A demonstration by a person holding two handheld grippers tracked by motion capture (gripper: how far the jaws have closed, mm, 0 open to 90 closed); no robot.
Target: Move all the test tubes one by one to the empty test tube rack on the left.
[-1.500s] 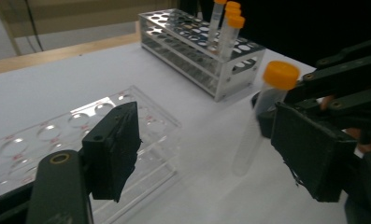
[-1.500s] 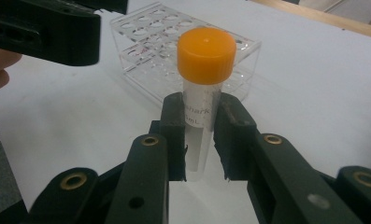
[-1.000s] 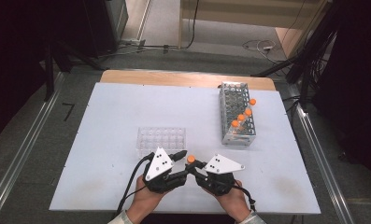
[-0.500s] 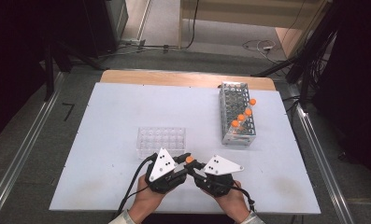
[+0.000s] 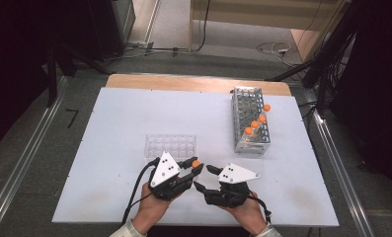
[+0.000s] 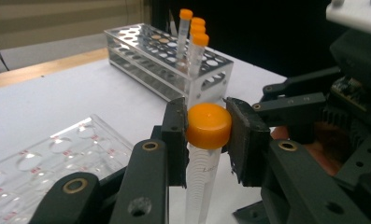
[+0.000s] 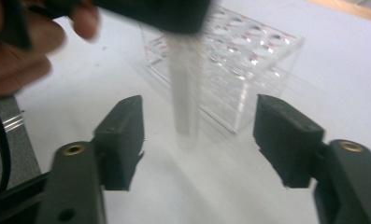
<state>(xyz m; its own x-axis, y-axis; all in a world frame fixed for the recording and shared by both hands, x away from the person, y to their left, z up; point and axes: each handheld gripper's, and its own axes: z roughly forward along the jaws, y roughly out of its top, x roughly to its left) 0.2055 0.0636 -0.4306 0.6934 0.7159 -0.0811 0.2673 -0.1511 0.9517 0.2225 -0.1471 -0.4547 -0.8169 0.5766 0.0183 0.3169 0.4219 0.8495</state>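
Note:
A clear tube with an orange cap stands upright between my two grippers near the table's front edge. My left gripper is shut on that cap, its jaws having just closed the last bit; in the high view the left gripper points right with the cap at its tips. My right gripper has just been opening. Its jaws stand wide apart on either side of the tube's blurred lower body without touching it. From above, the right gripper faces the left one.
A metal rack with several orange-capped tubes stands at the right, also seen as the rack behind my left jaws. A clear well plate lies just beyond the grippers. The white table stretches out to the left.
The right gripper's jaws have spread apart and let go of the tube. The left gripper's jaws have closed on the orange cap. Both hands stayed near the same spot.

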